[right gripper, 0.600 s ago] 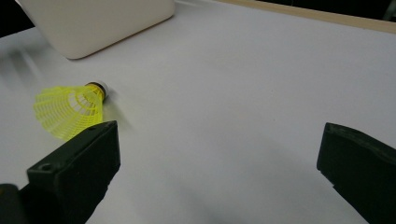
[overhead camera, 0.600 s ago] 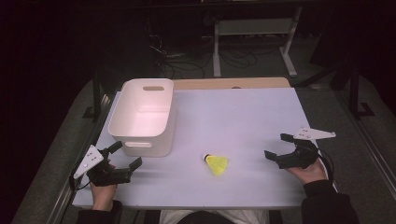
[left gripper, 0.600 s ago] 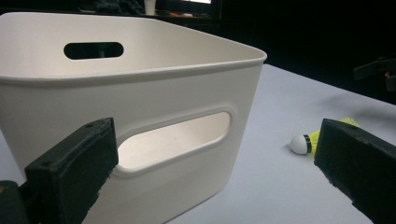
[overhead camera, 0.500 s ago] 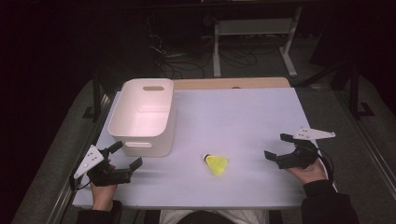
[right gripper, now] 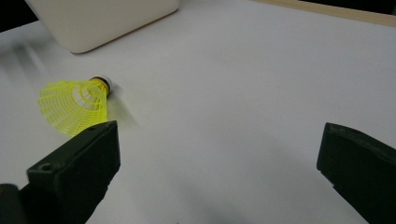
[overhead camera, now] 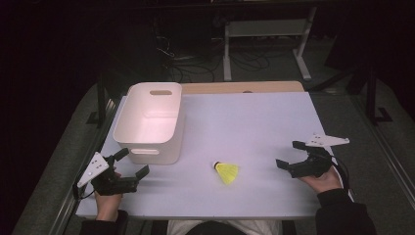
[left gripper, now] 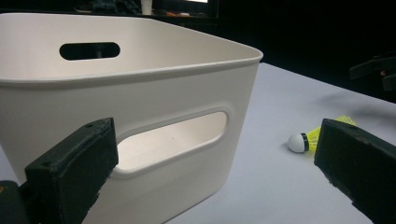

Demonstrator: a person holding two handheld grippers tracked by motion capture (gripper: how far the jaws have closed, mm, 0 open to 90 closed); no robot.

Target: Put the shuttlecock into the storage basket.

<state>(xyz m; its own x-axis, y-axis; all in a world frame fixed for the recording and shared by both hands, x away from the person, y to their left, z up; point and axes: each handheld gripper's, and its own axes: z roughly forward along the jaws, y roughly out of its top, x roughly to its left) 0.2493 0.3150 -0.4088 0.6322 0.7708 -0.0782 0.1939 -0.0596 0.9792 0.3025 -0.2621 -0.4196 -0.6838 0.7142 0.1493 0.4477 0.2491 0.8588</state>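
Yellow shuttlecock (overhead camera: 226,172) on its side — unlabelled — beside white bin (overhead camera: 148,122)

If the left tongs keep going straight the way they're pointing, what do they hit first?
Most likely the white plastic bin: the left tongs stand open, facing its near wall with the handle slot. The yellow plastic shuttlecock lies off to the side, probably outside that line.

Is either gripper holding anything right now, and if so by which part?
Nothing is held. The left gripper and right gripper are both open; the shuttlecock lies free on the table.
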